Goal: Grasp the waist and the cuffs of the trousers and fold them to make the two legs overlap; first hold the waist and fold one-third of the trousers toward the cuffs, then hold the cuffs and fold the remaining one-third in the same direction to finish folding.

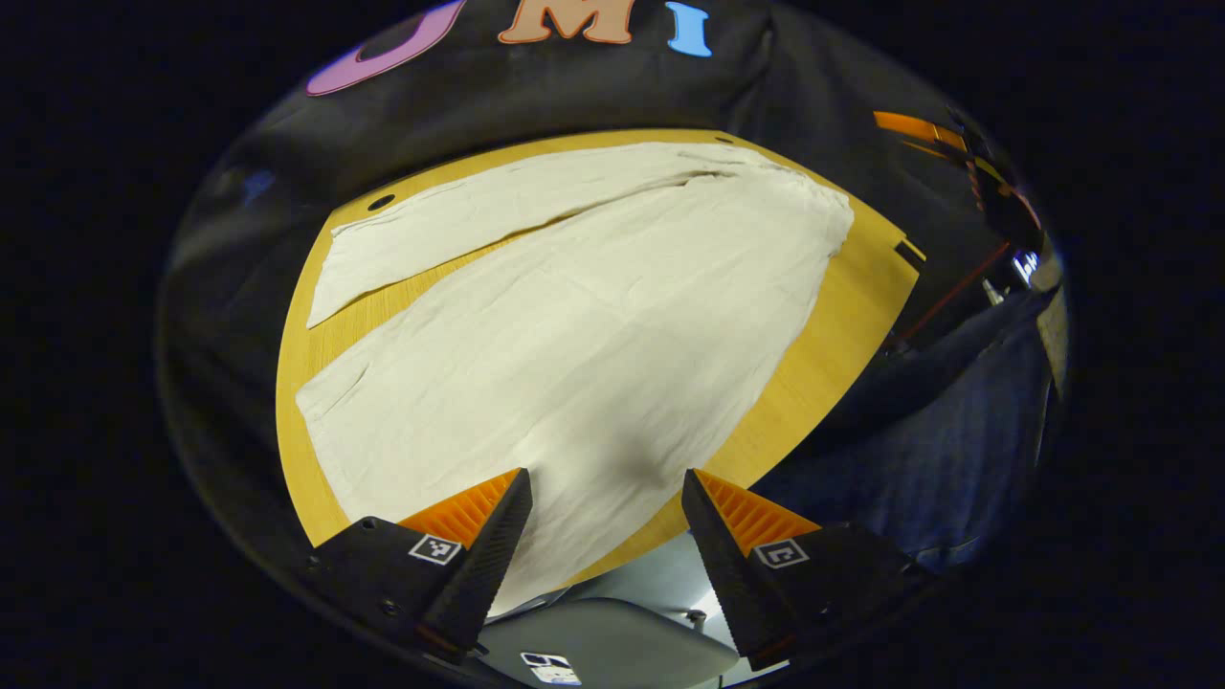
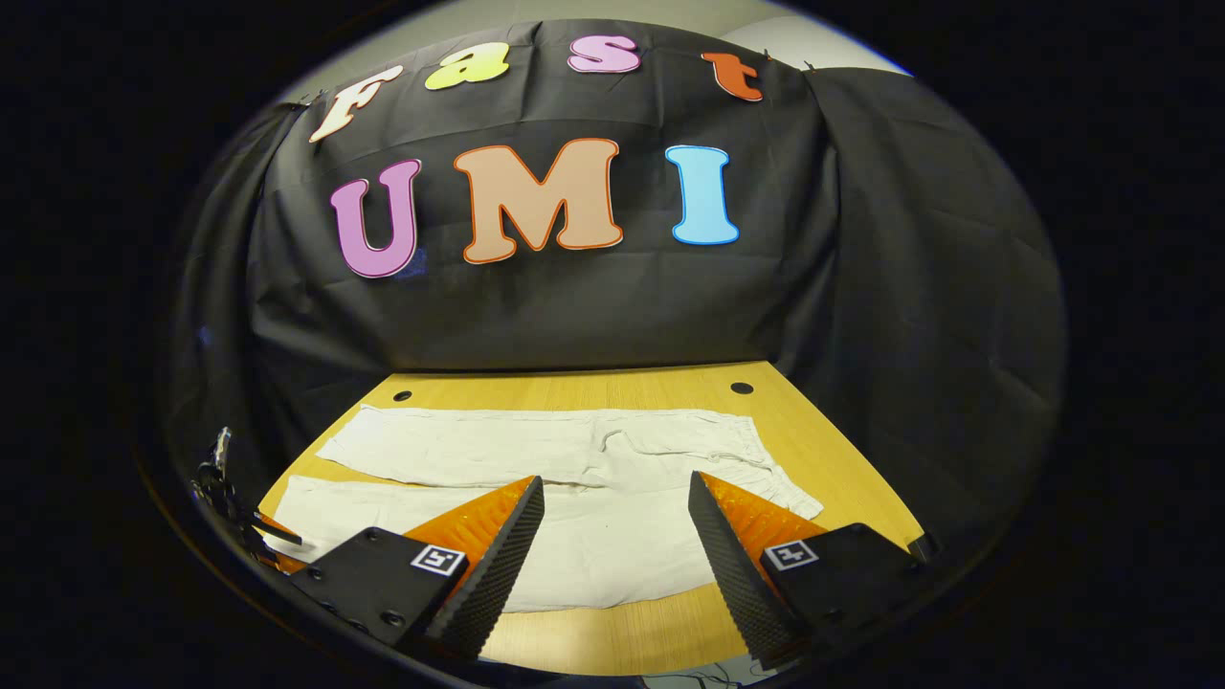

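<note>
Wood-topped counter (image 2: 660,388) under both cameras, pale yellow grain, with two small dark holes near its far edge in the right gripper view, and black cloth (image 2: 574,316) hanging as the booth wall behind and around it. Cream trousers (image 2: 536,450) lie flat and spread out on that counter, unfolded, the two legs side by side with a narrow strip of wood showing between them. In the right gripper view their long axis runs across the picture: cuffs out to the left, waist to the right, the far leg lying nearer the wall, the near leg toward the front edge. In the left gripper view the trousers (image 1: 593,325) run diagonally, cuffs at the left, waist at the upper right. Left hand-held gripper (image 1: 607,483) is released, fingers spread wide, hovering above the near leg with nothing between them. Right hand-held gripper (image 2: 615,488) is likewise spread apart, gripping nothing, poised over the middle of the trousers. At the far left of that view, part of the other gripper peeks in near the cuffs.
</note>
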The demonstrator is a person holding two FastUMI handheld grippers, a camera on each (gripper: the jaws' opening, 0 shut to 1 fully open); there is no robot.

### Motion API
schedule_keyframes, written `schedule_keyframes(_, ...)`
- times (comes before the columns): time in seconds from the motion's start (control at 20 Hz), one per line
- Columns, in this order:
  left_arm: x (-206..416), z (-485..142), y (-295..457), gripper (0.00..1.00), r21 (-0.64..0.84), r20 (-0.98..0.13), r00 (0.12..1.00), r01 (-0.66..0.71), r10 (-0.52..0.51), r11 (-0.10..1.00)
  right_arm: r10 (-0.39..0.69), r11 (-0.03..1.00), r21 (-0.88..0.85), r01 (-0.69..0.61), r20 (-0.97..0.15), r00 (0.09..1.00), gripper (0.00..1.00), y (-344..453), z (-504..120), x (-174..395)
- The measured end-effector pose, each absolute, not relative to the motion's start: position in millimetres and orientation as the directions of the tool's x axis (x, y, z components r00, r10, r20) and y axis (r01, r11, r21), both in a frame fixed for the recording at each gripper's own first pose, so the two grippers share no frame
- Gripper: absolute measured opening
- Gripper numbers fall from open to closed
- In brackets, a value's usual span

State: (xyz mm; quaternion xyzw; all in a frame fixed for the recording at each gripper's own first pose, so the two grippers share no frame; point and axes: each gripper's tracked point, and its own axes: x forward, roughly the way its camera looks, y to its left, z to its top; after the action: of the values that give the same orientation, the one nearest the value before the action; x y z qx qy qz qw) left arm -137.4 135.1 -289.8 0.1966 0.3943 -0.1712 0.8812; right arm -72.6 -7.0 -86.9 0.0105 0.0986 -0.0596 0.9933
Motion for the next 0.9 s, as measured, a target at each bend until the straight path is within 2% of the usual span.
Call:
schedule_keyframes(0.2,-150.5,-303.5,151.0,0.94,0.249,-0.802,0.585,0.509,-0.119,0.824,-0.121,0.992,0.003,0.125,-0.202,0.972,0.97,-1.7,-87.7,-71.3)
schedule_keyframes(0.65,-148.9,-301.0,155.8,0.85,0.262,-0.834,0.542,0.553,-0.102,0.791,-0.130,0.991,-0.003,0.133,-0.217,0.967,0.98,-3.6,-91.0,-60.6)
schedule_keyframes(0.7,-145.5,-301.0,156.1,0.75,0.265,-0.840,0.535,0.554,-0.093,0.789,-0.129,0.991,-0.005,0.132,-0.222,0.966,0.98,-4.4,-92.7,-59.8)
schedule_keyframes(0.75,-141.7,-303.0,155.3,0.69,0.265,-0.844,0.529,0.551,-0.085,0.791,-0.127,0.992,-0.007,0.129,-0.228,0.965,0.98,-5.0,-94.0,-59.0)
schedule_keyframes(0.9,-134.3,-301.6,155.5,0.24,0.272,-0.861,0.503,0.579,-0.074,0.768,-0.114,0.993,-0.013,0.114,-0.241,0.964,0.98,-7.7,-98.1,-53.7)
